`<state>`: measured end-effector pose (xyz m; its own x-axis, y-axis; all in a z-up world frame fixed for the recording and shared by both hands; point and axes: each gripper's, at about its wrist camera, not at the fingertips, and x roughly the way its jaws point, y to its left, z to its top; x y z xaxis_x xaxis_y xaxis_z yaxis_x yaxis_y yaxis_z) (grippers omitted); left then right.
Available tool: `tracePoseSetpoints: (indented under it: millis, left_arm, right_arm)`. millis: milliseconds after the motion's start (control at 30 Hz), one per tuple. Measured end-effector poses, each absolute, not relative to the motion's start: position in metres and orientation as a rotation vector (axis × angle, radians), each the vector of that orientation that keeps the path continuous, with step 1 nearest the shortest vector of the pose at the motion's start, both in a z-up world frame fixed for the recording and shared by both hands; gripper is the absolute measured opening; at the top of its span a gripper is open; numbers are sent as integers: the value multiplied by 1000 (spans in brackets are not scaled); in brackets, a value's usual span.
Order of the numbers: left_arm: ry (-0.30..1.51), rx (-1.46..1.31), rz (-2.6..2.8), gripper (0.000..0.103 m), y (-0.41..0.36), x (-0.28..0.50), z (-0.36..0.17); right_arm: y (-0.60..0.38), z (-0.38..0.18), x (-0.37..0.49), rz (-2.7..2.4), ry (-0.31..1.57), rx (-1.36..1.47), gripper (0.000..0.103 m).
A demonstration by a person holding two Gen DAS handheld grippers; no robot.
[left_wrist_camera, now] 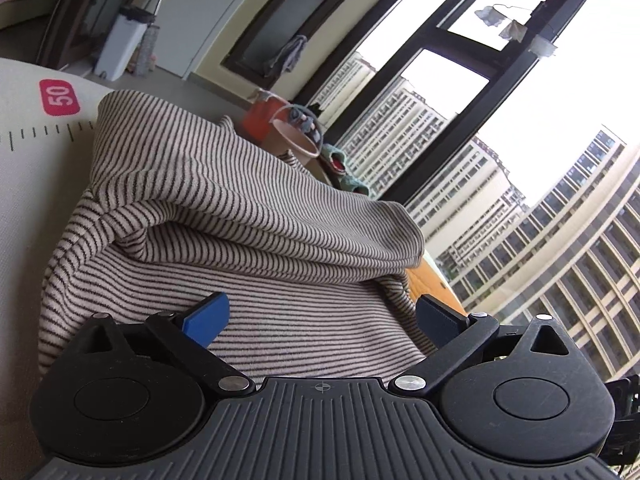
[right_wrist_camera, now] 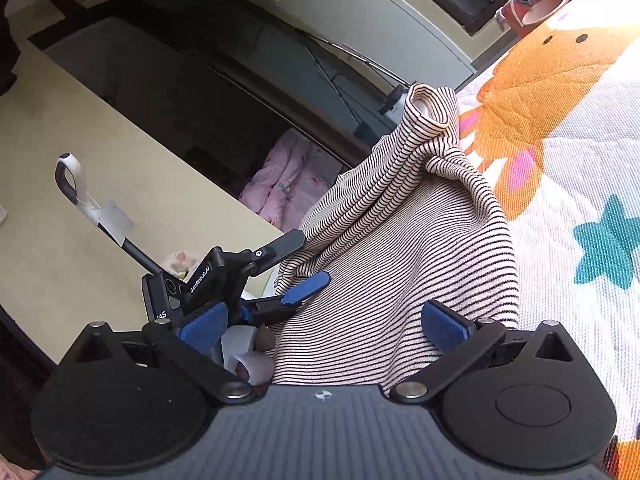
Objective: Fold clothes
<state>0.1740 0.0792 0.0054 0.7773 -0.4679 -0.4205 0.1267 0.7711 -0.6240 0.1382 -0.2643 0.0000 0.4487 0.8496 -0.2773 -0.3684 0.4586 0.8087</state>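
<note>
both claws wide open over a half-folded striped top

left claw [left_wrist_camera: 320,318] has its blue pads spread far apart, and nothing is pinched between them. the striped top [left_wrist_camera: 240,216] only lies under and in front of it. right claw [right_wrist_camera: 322,326] is open wide too, with the cloth between its pads but not squeezed. in the right view the other claw sits at the top's left edge, so i think both let go to lay a fold down.

the top lies on a play mat [right_wrist_camera: 568,152] with an orange animal and a teal star. it is cream with thin dark stripes. one part is folded over the rest in a thick, puffy roll, and a cuff [right_wrist_camera: 430,106] sticks up. it looks soft and floppy, not flat yet.
</note>
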Motion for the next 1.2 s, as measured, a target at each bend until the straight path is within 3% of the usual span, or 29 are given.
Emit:
tracePoseSetpoints:
  millis: [267,600,867,1200]
  left_arm:
    - [588,-602,-357,103,77,165,4]
    - [597,-565,-334,103,68,166,6]
    - [598,-559,-329,103,69,165,6]
    - [592,-573,-332,103,71,164,4]
  right_arm:
    - [-240,28,168,850,1044,568,103]
    - [-204,138,205,666,638,257,103]
    - [-135,108,306,538,695,19,102]
    - [-64,72,372,564,749,-107,100]
